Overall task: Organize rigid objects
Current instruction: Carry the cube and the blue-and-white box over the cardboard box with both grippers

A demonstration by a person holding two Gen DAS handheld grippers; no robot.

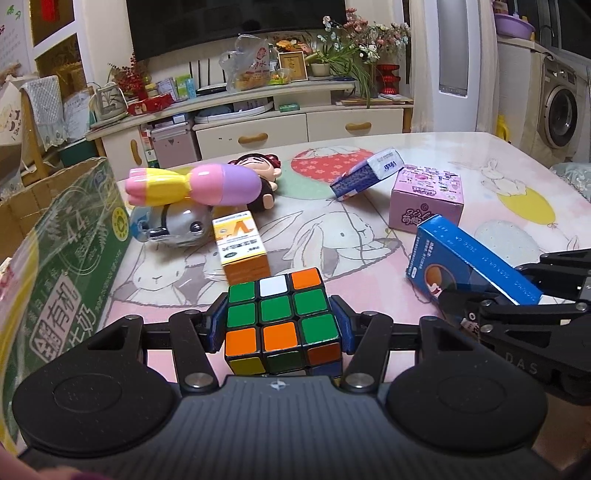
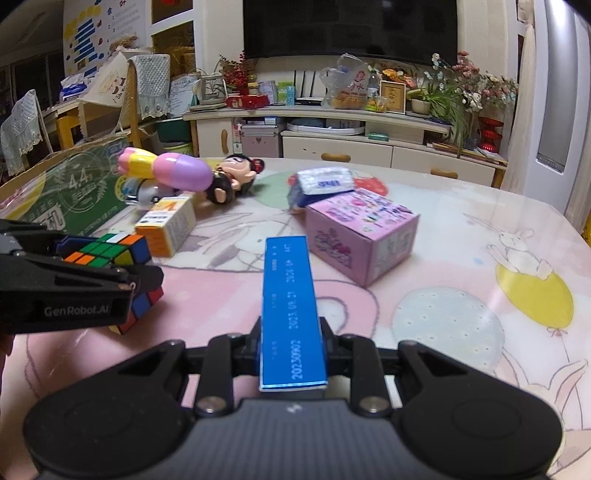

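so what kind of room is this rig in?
Most likely a home living room: a big dark TV over a low cabinet cluttered with flowers, and a washing machine off to the side.

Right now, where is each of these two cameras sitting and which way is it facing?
Left wrist: rides the left gripper, facing forward and down over the table toward the TV cabinet; its jaws hold a puzzle cube, and the right gripper enters at the right edge.
Right wrist: rides the right gripper, same heading; its jaws clamp a blue box, and the left gripper enters at the left edge.
Shared: pink box, orange box, doll, green carton.
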